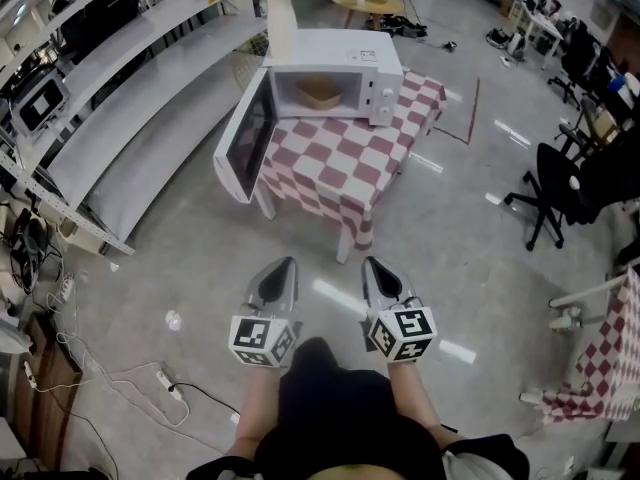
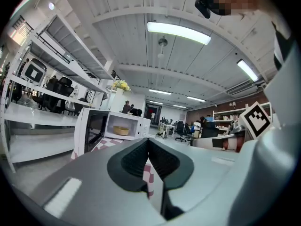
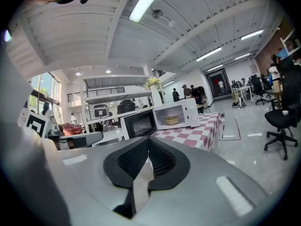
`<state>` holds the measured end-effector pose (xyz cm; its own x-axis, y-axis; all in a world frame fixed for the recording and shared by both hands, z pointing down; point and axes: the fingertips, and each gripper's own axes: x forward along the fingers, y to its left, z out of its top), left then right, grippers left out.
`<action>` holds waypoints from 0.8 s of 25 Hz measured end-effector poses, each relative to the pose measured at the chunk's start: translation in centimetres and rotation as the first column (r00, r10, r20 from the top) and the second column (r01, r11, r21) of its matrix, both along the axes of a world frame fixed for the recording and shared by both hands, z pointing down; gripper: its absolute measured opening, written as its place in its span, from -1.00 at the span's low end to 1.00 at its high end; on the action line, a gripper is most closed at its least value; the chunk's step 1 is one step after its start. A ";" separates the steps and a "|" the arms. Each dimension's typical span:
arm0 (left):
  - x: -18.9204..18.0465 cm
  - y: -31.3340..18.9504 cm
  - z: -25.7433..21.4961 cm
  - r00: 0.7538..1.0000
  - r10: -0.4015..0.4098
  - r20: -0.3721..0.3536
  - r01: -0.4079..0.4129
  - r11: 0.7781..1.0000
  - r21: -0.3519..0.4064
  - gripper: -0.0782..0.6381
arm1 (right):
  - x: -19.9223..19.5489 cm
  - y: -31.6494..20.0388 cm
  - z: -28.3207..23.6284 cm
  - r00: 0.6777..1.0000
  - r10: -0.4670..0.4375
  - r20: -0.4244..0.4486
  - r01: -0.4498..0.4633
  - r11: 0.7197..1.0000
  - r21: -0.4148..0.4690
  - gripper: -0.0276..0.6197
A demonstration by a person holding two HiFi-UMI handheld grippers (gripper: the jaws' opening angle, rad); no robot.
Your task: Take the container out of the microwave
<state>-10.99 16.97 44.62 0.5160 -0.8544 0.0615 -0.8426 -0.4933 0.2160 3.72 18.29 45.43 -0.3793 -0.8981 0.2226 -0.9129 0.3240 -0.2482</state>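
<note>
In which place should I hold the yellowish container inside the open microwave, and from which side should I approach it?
Probably the near rim of the container, one jaw inside and one outside: it looks shallow and open-topped. Come straight through the front opening of the microwave; the door hangs open to the left.

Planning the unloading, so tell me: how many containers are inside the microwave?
1. A yellowish container sits mid-cavity in the open microwave on the checkered table. Anything behind it would be hidden.
</note>
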 end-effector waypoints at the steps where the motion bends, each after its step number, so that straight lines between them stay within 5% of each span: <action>1: 0.0 0.2 0.1 1.000 -0.001 0.001 0.001 1.000 -0.001 -0.75 | 0.0 0.2 0.0 1.000 0.001 0.002 -0.001 1.000 0.001 -0.91; 20: 0.6 0.2 -0.2 1.000 0.002 -0.005 -0.002 1.000 0.017 -0.75 | 0.4 0.3 0.2 1.000 0.006 0.003 -0.006 1.000 0.005 -0.91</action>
<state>-10.43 17.15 44.41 0.5181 -0.8541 0.0448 -0.8405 -0.4988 0.2115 4.08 18.58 45.63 -0.3741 -0.9015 0.2175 -0.9143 0.3193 -0.2491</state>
